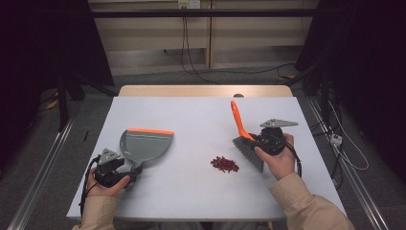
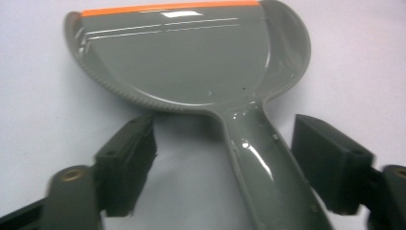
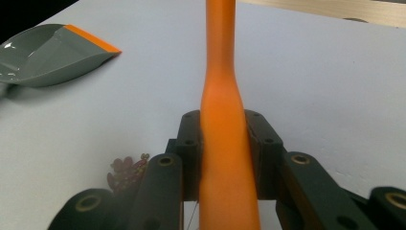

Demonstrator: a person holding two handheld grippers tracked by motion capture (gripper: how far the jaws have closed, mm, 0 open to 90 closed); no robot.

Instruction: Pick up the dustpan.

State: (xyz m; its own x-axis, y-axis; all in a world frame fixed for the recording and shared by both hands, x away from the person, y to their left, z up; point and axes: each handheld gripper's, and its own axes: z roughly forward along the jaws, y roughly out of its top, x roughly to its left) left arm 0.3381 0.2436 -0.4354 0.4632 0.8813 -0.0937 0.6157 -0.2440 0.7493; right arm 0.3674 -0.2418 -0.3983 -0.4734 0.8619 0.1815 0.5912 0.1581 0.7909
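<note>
Even overhead light, dark room edges, glare on dustpan (image 2: pixel 191 57), close tongs blurred

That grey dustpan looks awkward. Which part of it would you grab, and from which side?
Best the dustpan's long handle, approached from the person's end, opposite the orange lip. The handle is narrow enough to fit between the left tongs' pads, which already flank it without pressing, while the pan itself is wide and lies flat on the table.
</note>
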